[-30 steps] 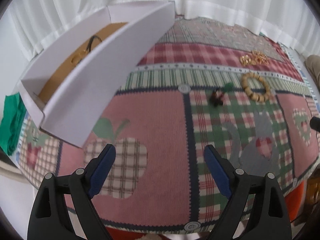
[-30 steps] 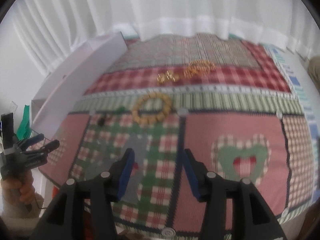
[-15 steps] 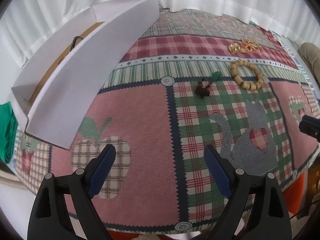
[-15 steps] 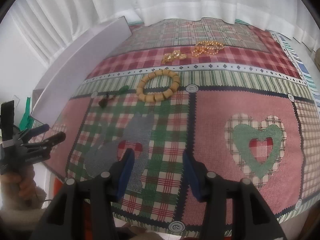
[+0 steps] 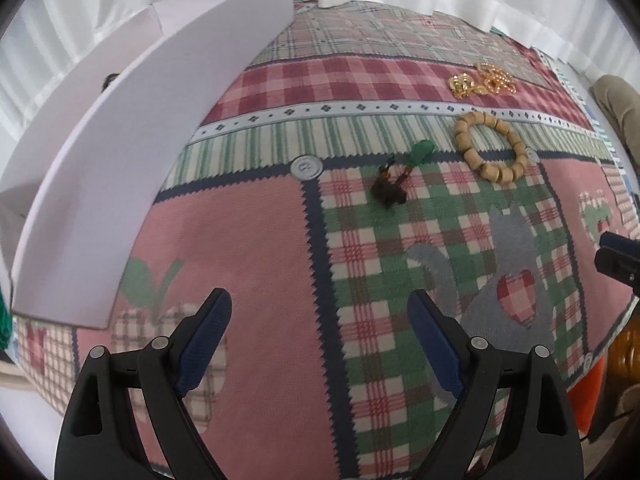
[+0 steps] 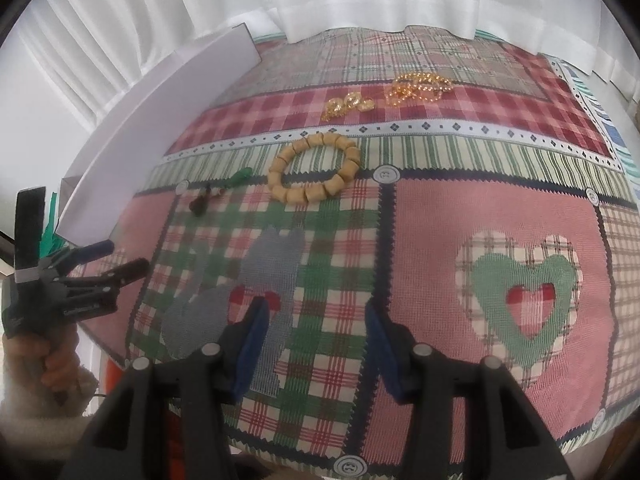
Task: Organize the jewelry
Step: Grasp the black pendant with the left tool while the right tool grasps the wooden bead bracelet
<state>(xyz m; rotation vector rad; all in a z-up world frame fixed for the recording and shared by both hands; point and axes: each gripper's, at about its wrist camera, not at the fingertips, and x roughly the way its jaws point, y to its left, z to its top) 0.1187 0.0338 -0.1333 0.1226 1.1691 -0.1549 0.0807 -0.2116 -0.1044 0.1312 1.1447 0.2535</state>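
Hovering over the patchwork tablecloth (image 5: 248,264), both tools empty. Left gripper (image 5: 320,312) jaws spread wide, nothing between them; right gripper (image 6: 316,320) jaws about half apart, also nothing held.

Left to sort, all loose on the cloth and well apart from the white box (image 5: 132,128):
- wooden bead bracelet (image 5: 489,146), lying flat
- small dark charm with green tassel (image 5: 394,184), just beside the bracelet
- gold earring cluster (image 6: 348,104) and gold chain (image 6: 420,84), side by side further back on the red check strip

Box sits at the left edge of the table. Inside mostly hidden by its near wall; a dark bit shows over the rim in the left view, can't tell what it is.

Judgement: early stage, four pieces not yet put away. Charm looks the nearest to the left gripper.
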